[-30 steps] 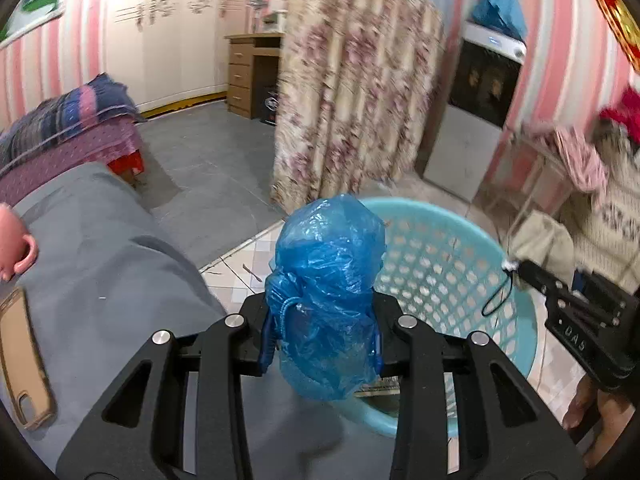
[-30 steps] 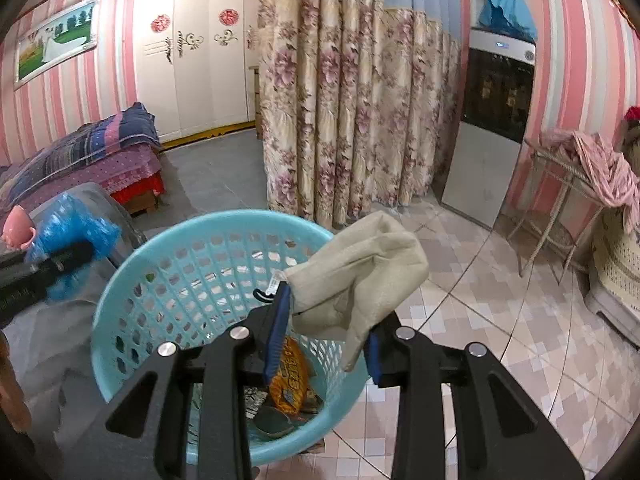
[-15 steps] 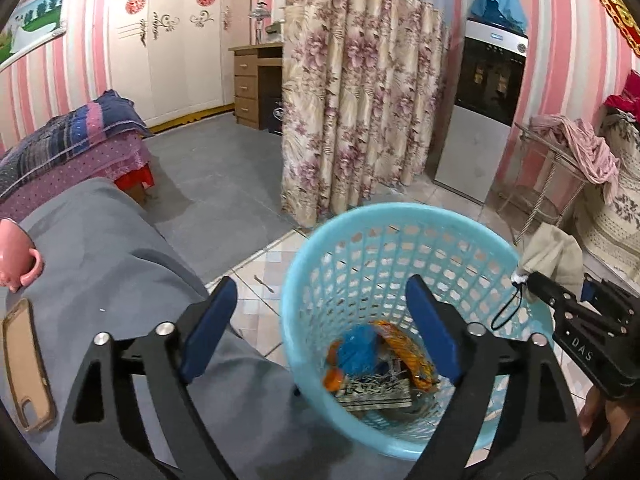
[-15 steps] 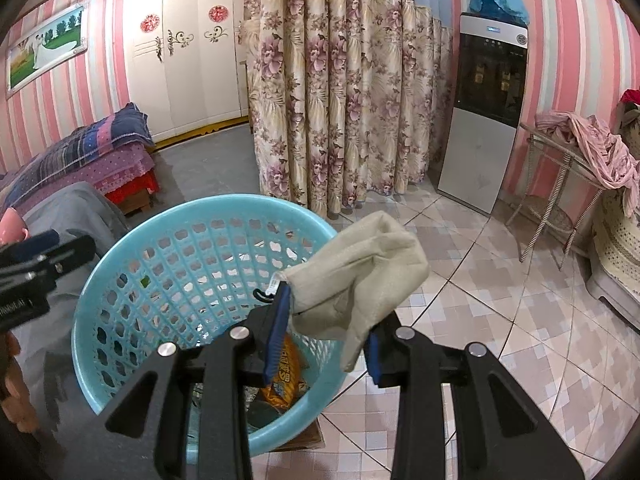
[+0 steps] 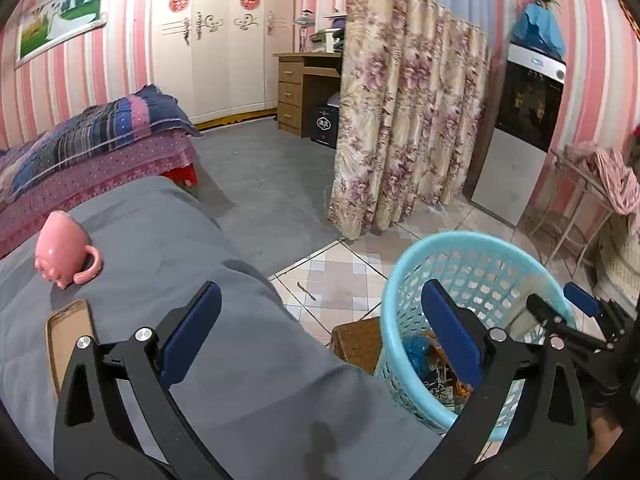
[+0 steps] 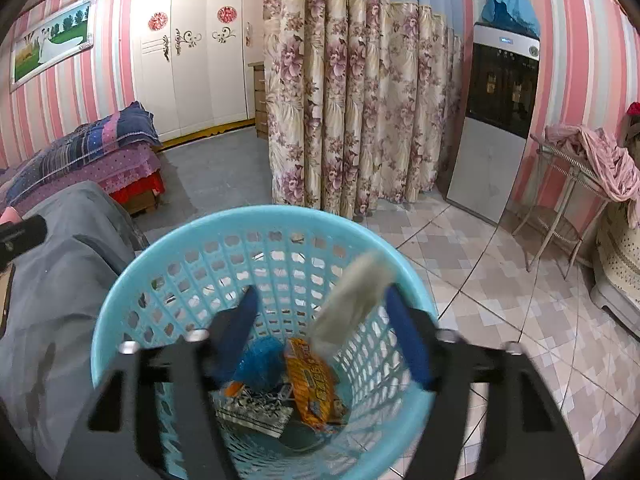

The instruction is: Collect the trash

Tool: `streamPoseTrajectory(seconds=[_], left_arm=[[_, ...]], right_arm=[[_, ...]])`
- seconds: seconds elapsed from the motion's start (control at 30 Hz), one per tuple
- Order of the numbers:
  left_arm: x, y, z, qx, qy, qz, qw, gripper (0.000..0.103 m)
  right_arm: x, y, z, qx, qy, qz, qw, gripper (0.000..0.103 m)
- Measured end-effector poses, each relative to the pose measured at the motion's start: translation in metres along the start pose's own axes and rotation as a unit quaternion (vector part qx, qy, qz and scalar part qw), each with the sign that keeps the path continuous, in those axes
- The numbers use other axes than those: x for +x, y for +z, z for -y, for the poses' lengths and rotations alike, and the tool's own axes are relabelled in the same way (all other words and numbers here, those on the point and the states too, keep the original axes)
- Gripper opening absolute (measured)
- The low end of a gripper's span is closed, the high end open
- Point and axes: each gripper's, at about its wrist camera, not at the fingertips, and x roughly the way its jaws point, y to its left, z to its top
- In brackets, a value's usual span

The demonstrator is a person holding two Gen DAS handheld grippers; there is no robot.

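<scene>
The left gripper [image 5: 320,332], low in its frame, points down over a grey cover [image 5: 160,240], its jaws just opened wide and bare. The right gripper [image 6: 324,336] tilts down over the basket [image 6: 120,300] at lower centre; its jaws have just been opening. A blurred beige wad [image 6: 352,300] sits loose between them, and blue bag [image 6: 260,364] and wrappers [image 6: 316,388] lie at the basket's bottom.

Pale turquoise perforated plastic basket [image 6: 256,224] holding a crumpled bright-blue plastic bag [image 6: 258,364], an orange printed snack wrapper [image 6: 314,388] and a blurred beige cloth [image 6: 352,300]. Plain grey bed cover [image 5: 224,340] bearing a glossy pink ceramic mug [image 5: 64,250] — behind it a blue-and-purple plaid quilt [image 5: 92,136]. Cream curtain [image 5: 404,128] with mauve floral print; walls [image 5: 132,40] striped pink and white — black gripper arms carry blue pads [image 5: 192,332].
</scene>
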Motion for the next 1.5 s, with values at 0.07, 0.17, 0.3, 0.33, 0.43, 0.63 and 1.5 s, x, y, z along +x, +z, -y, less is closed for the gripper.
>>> streamPoseTrajectory(seconds=[0.07,0.17,0.3,0.33,0.43,0.63,1.5], left_arm=[[-0.004,0.002,-0.008,-0.003,0.003,0.002,1.0,0.097],[-0.01,0.004,-0.021,-0.003,0.015,0.005,0.9999,0.097],[-0.021,0.01,-0.039,-0.017,0.021,0.012,0.9996,0.097],[-0.023,0.011,-0.042,-0.019,0.021,0.013,0.9995,0.097],[-0.032,0.015,-0.056,-0.028,0.021,0.018,0.9992,0.097],[-0.047,0.016,-0.073,-0.035,0.023,0.016,0.999,0.097],[-0.203,-0.085,-0.124,-0.058,0.119,0.009,0.9911,0.097]], right_arm=[[0.0,0.001,-0.007,-0.001,-0.009,0.005,1.0,0.086],[-0.001,0.001,-0.008,0.012,-0.001,0.006,1.0,0.097],[-0.001,0.004,-0.012,0.026,-0.002,0.001,1.0,0.098],[-0.002,0.004,-0.014,0.026,-0.006,0.003,1.0,0.098],[-0.004,0.004,-0.019,0.026,-0.016,0.006,1.0,0.098],[-0.015,0.004,-0.035,0.014,-0.028,0.008,0.999,0.098],[-0.167,-0.009,-0.111,0.015,0.029,0.067,0.997,0.098]])
